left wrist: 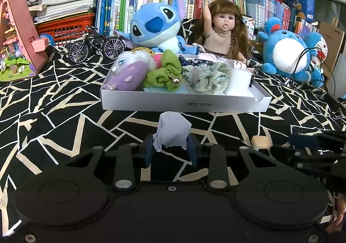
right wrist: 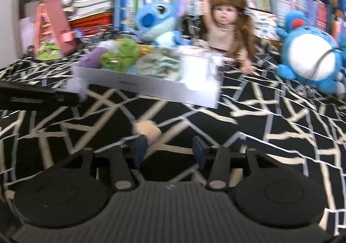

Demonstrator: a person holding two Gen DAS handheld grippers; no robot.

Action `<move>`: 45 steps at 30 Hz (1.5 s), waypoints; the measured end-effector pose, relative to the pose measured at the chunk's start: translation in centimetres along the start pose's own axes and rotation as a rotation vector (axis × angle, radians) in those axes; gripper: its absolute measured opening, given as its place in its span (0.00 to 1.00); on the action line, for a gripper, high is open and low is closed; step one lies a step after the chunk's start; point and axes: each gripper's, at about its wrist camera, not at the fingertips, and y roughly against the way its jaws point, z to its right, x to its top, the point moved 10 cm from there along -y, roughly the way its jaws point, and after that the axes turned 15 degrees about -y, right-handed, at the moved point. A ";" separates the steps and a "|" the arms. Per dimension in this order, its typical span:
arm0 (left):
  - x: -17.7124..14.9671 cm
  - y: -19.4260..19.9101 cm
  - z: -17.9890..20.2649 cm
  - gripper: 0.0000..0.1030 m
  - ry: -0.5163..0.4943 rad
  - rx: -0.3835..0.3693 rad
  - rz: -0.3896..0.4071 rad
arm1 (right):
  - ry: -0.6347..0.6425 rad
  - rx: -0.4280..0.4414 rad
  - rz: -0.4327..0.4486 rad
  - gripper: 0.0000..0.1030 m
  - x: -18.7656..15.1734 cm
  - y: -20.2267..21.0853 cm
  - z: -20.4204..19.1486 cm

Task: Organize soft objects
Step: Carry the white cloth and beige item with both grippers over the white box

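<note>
Cloth of a pale lilac-white (left wrist: 172, 132) sits pinched between the blue pads of my left gripper (left wrist: 170, 149), its crumpled top standing up above the fingertips; the jaws are nearly together and pressing on it from both sides. It hangs just in front of the white tray (left wrist: 183, 103), which lies on the black bedspread with cream lines (left wrist: 64, 113).

My right gripper (right wrist: 169, 149) stands about half open with nothing clamped — a small peach-coloured soft piece (right wrist: 149, 129) lies on the bedspread by my left pad (right wrist: 140, 148), perhaps touching it, well clear of the other pad. The view from this hand is blurred, so I cannot tell more about that piece. From my left hand's camera the same piece shows as a tan block at the tip of the right gripper's dark fingers.

The tray already holds a purple plush toy (left wrist: 127, 74), a green scrunchie with a small bell (left wrist: 165, 72), a pale green floral scrunchie (left wrist: 207, 77) and a white pad (left wrist: 237, 82) at the right end. Behind it sit a blue plush alien (left wrist: 155, 24), a doll with long brown hair (left wrist: 222, 27) and a round blue-and-white plush (left wrist: 287, 53); a model bicycle (left wrist: 97, 45) stands to the left.
</note>
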 end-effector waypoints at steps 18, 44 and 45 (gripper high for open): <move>1.3 -0.2 -0.3 0.31 0.003 0.015 0.023 | -0.166 0.020 -0.033 0.70 0.5 -1.2 -2.7; 5.4 -0.4 -1.4 0.31 -0.006 0.037 0.093 | -0.211 0.037 0.072 0.35 5.2 -1.4 -2.5; 5.9 -0.5 -1.7 0.31 -0.004 0.042 0.099 | -0.222 0.043 0.083 0.34 5.8 -1.4 -2.4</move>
